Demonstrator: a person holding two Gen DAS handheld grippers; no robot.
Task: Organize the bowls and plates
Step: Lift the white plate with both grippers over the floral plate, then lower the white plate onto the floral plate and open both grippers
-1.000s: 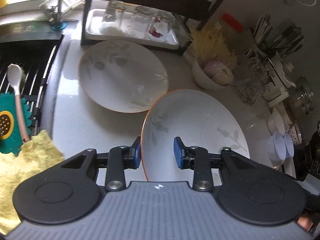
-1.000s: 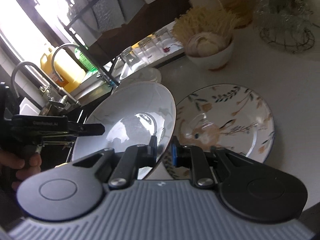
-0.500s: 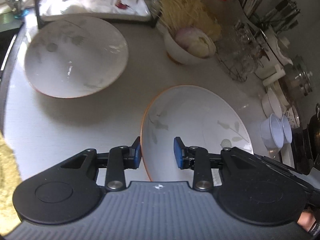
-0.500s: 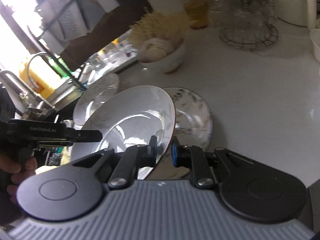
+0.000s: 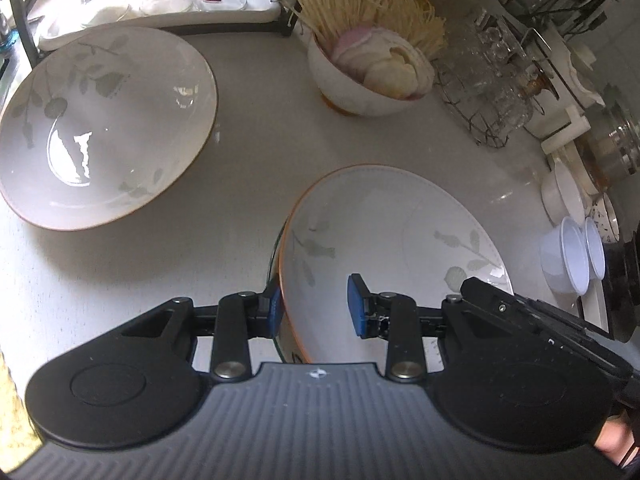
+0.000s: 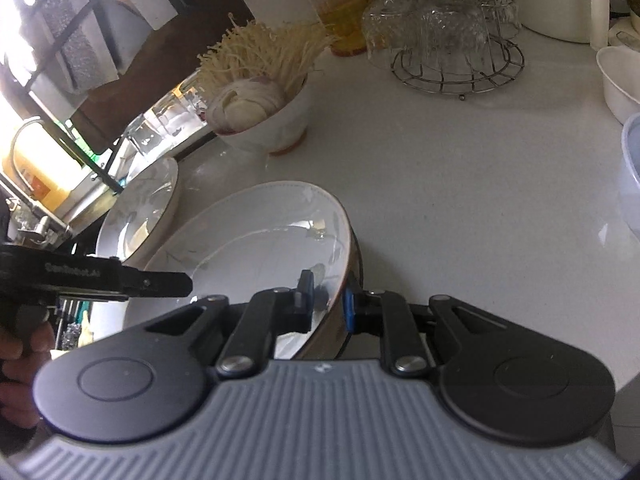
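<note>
A deep white plate with grey leaves and a brown rim [image 5: 392, 240] is held between both grippers. My left gripper [image 5: 316, 308] is shut on its near-left wall, one blue pad outside the rim and one inside. My right gripper [image 6: 327, 296] is shut on the opposite rim of the same plate [image 6: 248, 248]. It shows as a black body [image 5: 520, 312] in the left wrist view. The left gripper's tip [image 6: 160, 280] reaches in from the left in the right wrist view. Under the held plate, the dark edge of a floral plate [image 5: 274, 264] peeks out. A second leaf-patterned plate [image 5: 108, 128] lies on the counter to the left.
A white bowl with enoki mushrooms and onion [image 5: 360, 80] stands behind the plates. Upturned glasses on a wire rack [image 6: 440, 40] are further right. A tray of glasses [image 5: 160, 0] sits at the back left, and small white bowls [image 5: 572, 256] crowd the right edge. A hand [image 6: 20, 360] holds the left gripper.
Both grippers carried the leaf plate to the right and downward, and it now covers the floral plate. The sink and yellow cloth have left the left wrist view.
</note>
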